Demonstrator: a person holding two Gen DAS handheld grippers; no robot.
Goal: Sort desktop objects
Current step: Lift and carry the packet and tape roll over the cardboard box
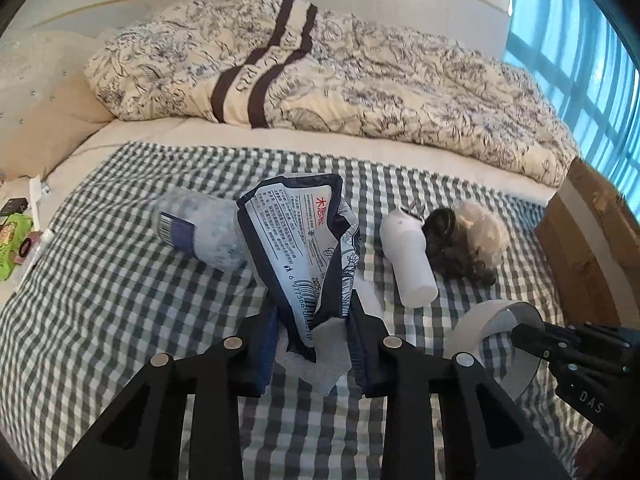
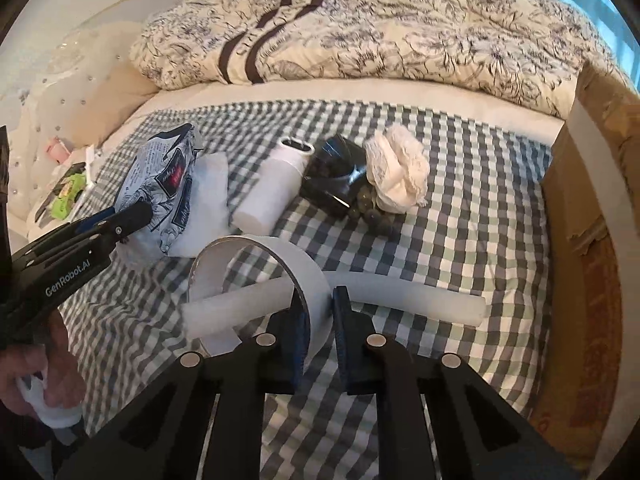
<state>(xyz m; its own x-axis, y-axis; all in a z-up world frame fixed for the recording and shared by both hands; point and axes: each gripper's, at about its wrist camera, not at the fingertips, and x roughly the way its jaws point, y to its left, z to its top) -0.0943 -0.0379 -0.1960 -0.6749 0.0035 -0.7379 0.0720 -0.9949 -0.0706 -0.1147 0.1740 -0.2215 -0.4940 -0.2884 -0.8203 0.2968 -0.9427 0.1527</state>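
Observation:
My left gripper (image 1: 314,320) is shut on a crumpled navy-and-white printed packet (image 1: 304,240), held above the checked cloth (image 1: 120,300); a white tissue (image 1: 320,364) sticks out beneath it. From the right wrist view, that same packet (image 2: 164,184) and left gripper (image 2: 132,216) appear at left. My right gripper (image 2: 322,324) is shut on the wall of a wide white tape ring (image 2: 260,276), which also shows at right in the left wrist view (image 1: 496,320). A white foam rod (image 2: 400,296) lies under the ring. A clear water bottle (image 1: 196,232) lies behind the packet.
A white bottle (image 2: 272,184), a dark bag of round dark things (image 2: 340,184) and a cream cloth wad (image 2: 400,168) lie mid-cloth. A cardboard box (image 2: 588,240) stands along the right. A patterned quilt (image 1: 340,72) is behind. Green packaging (image 1: 12,240) sits far left.

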